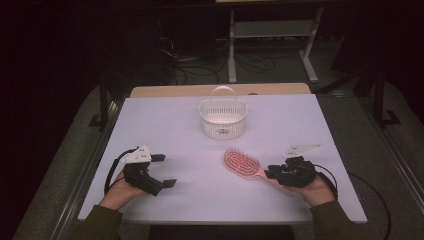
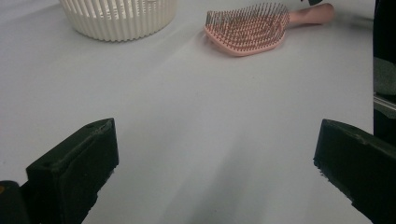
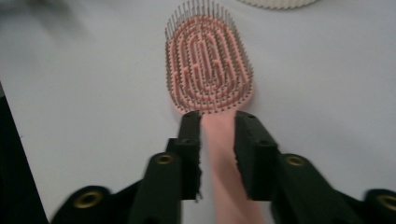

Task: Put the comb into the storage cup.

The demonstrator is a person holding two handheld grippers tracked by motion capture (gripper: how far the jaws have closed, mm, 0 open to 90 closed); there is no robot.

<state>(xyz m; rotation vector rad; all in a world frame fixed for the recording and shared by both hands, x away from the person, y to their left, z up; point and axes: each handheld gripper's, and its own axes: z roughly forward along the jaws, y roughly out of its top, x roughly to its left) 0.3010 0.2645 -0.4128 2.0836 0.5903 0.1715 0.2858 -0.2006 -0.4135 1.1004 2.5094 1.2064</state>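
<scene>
The pink hairbrush (image 1: 243,165) is lying bristles-up on the white table (image 1: 165,125), just in front of the white slotted basket (image 1: 223,119) and a little toward the person's right. Its oval head is pointing toward the basket and its handle is running back toward the person, which is likely why the right gripper (image 3: 218,128) is coming at it from that end: the handle is the only slim, smooth part the tongs can close around, while the bristled head would be awkward to pinch.

In the right gripper view the 2 black jaws are sitting on either side of the handle, right where it meets the head. They are closed down to about the handle's width and appear to be touching it, so the right tongs are judged to be grasping the hairbrush, though the brush is resting flat on the table rather than lifted.

The basket is standing upright with its handle raised and its mouth open, well placed to receive the brush.

The left gripper (image 1: 164,171) is resting low on the table, well apart from the basket on the person's left, with its tongs released and spread wide around nothing. From its own view the brush and basket are lying far ahead, so it seems to be idling out of the way.
</scene>
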